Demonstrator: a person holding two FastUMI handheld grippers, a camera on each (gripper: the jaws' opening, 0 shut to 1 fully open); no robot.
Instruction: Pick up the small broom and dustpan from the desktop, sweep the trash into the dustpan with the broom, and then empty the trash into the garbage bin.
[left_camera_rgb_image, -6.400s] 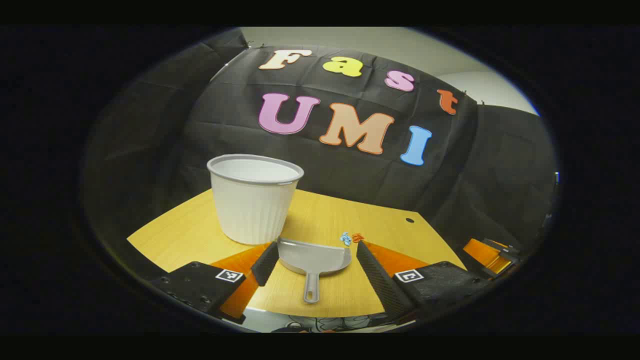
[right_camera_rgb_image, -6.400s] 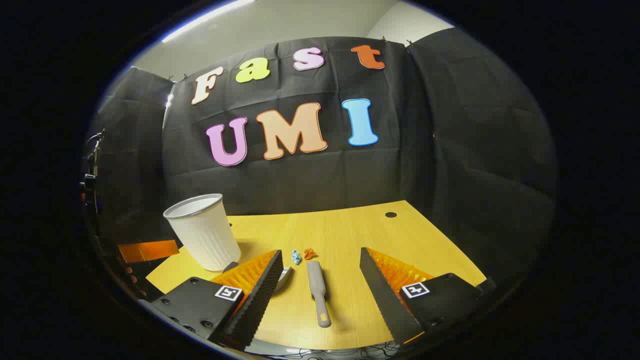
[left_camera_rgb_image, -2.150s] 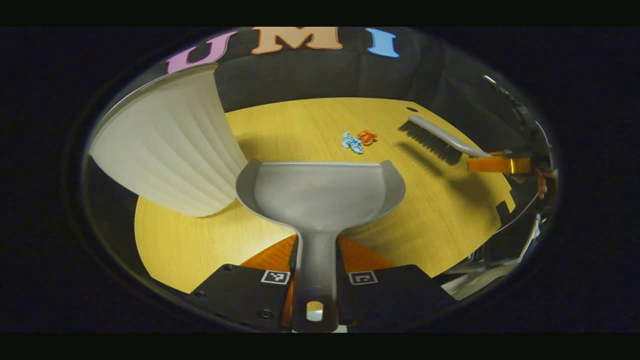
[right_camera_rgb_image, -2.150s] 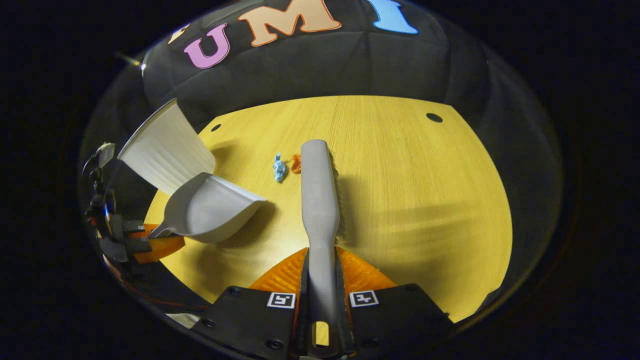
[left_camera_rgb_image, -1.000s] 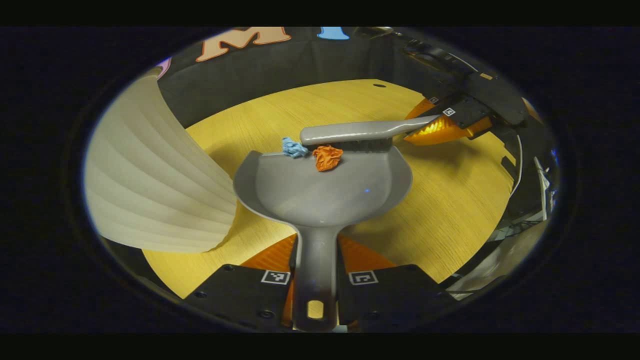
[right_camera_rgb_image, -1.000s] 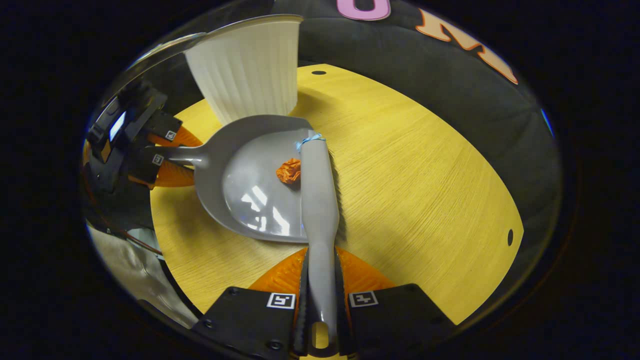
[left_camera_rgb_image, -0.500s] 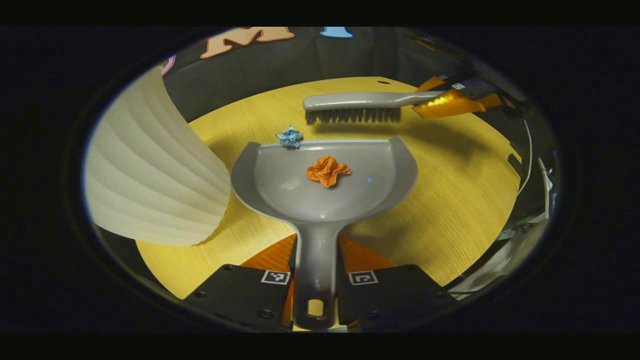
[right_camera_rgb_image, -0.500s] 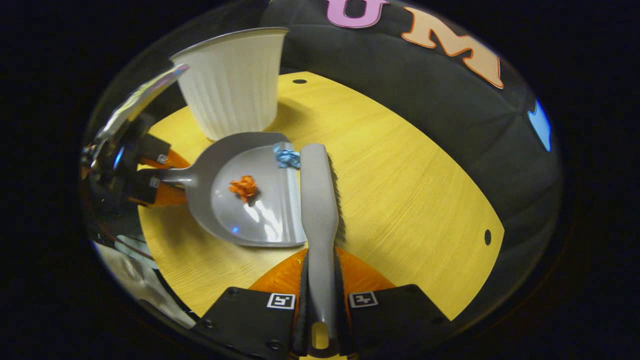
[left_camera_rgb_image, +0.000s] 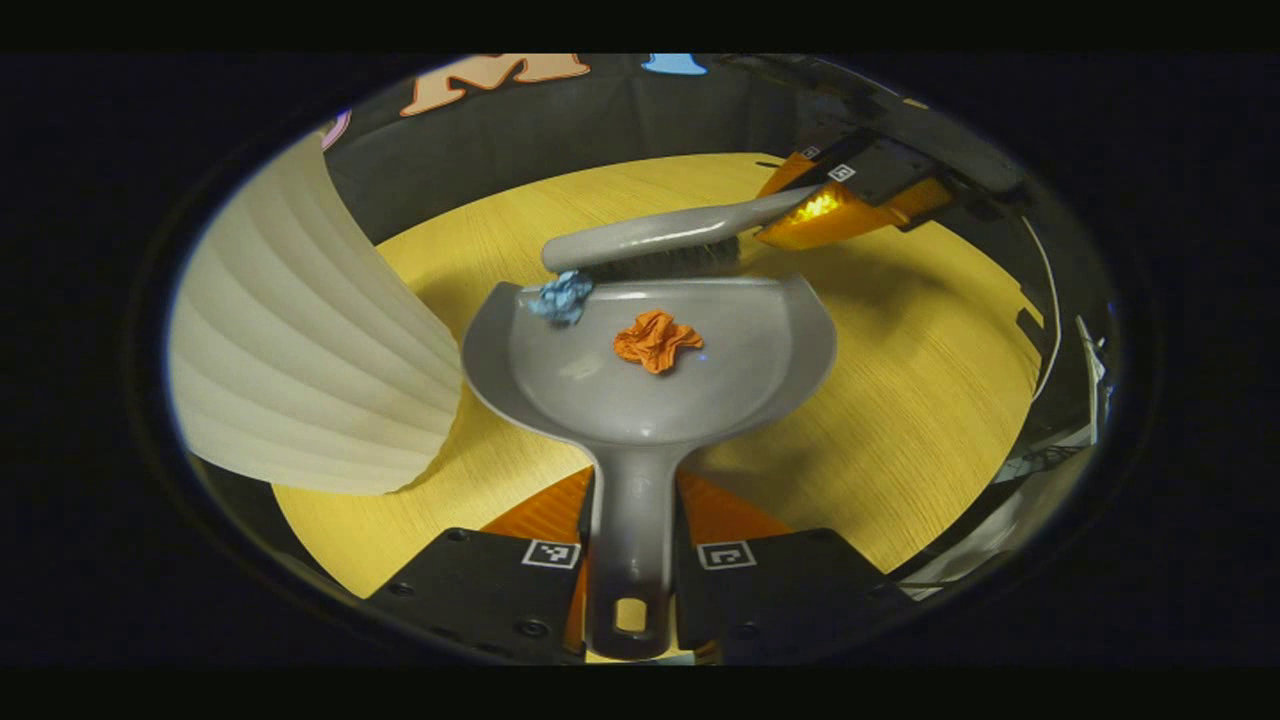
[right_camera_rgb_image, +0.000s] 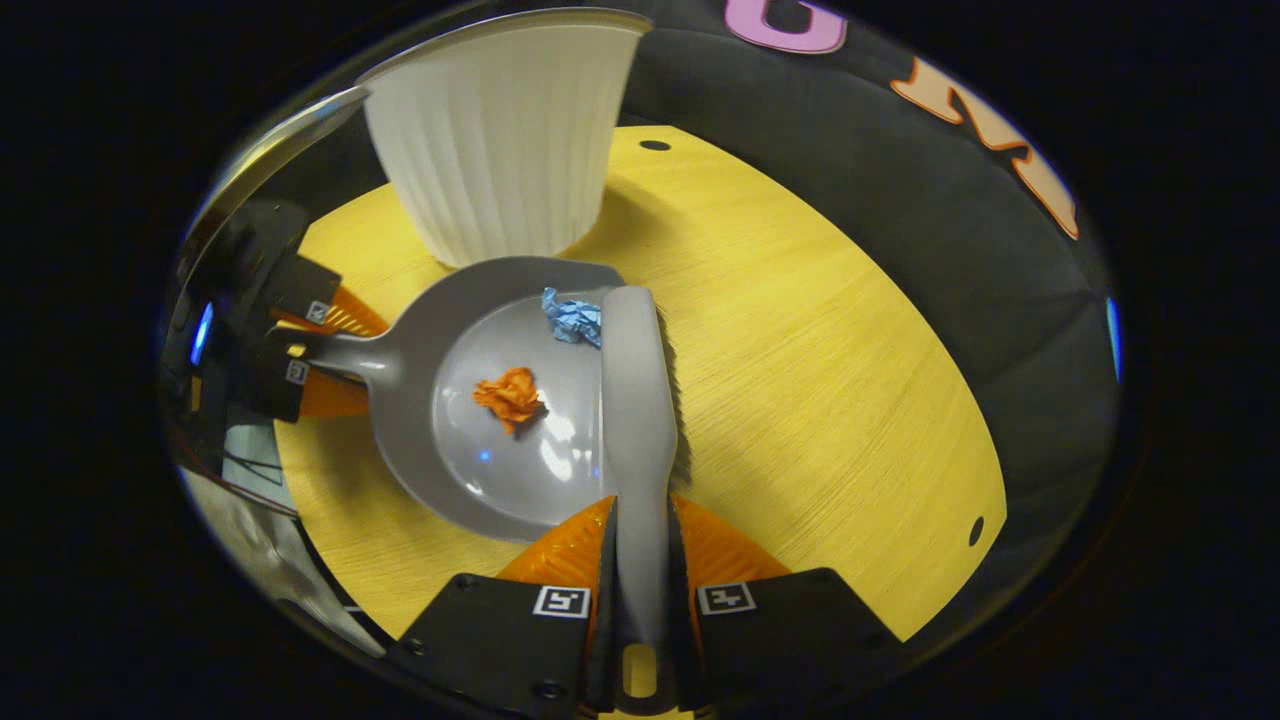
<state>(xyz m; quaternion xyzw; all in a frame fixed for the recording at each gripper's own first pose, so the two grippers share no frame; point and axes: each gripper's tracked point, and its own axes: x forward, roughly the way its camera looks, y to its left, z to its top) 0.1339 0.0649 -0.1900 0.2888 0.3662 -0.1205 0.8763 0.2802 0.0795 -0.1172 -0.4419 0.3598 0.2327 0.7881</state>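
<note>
Left gripper view: the left gripper (left_camera_rgb_image: 634, 560) clamps the grey plastic dustpan (left_camera_rgb_image: 650, 375) at centre; the grey-handled broom (left_camera_rgb_image: 650, 240) has dropped back, nudging the crumpled blue scrap (left_camera_rgb_image: 562, 297) over the lip; the crumpled orange scrap (left_camera_rgb_image: 655, 340) already lies inside.

Right gripper view: the right gripper (right_camera_rgb_image: 640, 600) grips the broom at lower centre; the white ribbed bin (right_camera_rgb_image: 500, 150) stands upper left, so emptying likely follows.

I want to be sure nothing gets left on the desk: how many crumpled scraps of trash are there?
2. The orange scrap lies in the middle of the dustpan. The blue scrap sits at the pan's front lip, against the broom tip. More could be hidden behind the broom.
</note>
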